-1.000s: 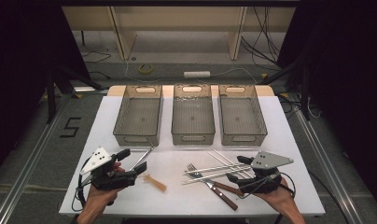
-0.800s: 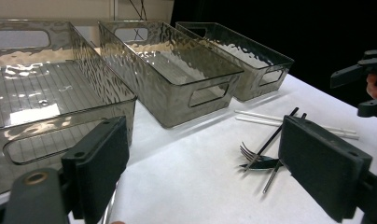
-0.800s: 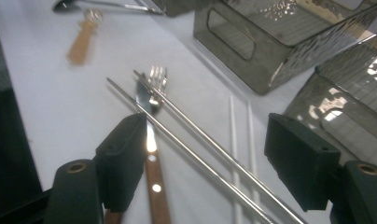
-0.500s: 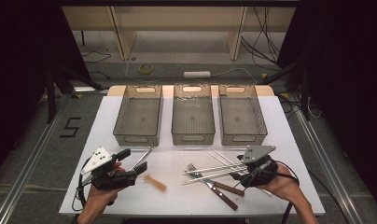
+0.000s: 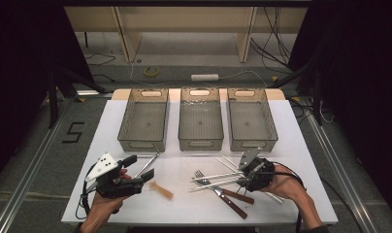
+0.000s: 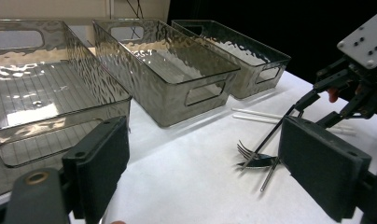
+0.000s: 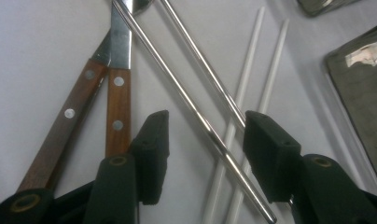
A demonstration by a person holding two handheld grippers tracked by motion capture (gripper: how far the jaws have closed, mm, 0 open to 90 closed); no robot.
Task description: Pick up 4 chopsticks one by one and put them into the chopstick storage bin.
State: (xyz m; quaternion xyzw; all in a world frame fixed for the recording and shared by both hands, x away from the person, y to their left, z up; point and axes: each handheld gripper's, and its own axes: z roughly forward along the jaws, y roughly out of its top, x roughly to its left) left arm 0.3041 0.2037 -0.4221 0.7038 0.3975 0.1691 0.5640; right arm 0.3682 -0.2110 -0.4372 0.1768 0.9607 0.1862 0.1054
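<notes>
Steel chopsticks between my right fingers

Steel chopsticks (image 7: 196,116), thin, round and shiny, lie crossed on the white worktop (image 5: 184,204) among the cutlery near its front edge. My right gripper (image 7: 203,140) hangs over them with its black, ribbed fingers (image 7: 270,149) spread wide, one chopstick running through the gap; I cannot tell if the pads touch it. Beside them lie two knives with riveted brown wooden handles (image 7: 114,107), a fork (image 6: 246,150) and two white plastic sticks (image 7: 252,93). My left gripper (image 5: 136,174) hovers over bare worktop, its flat padded fingers (image 6: 102,163) wide apart and holding nothing. Just past it lies a small wooden utensil (image 5: 161,189). Three smoky, ripple-textured plastic bins (image 5: 200,121) stand in a row behind.
</notes>
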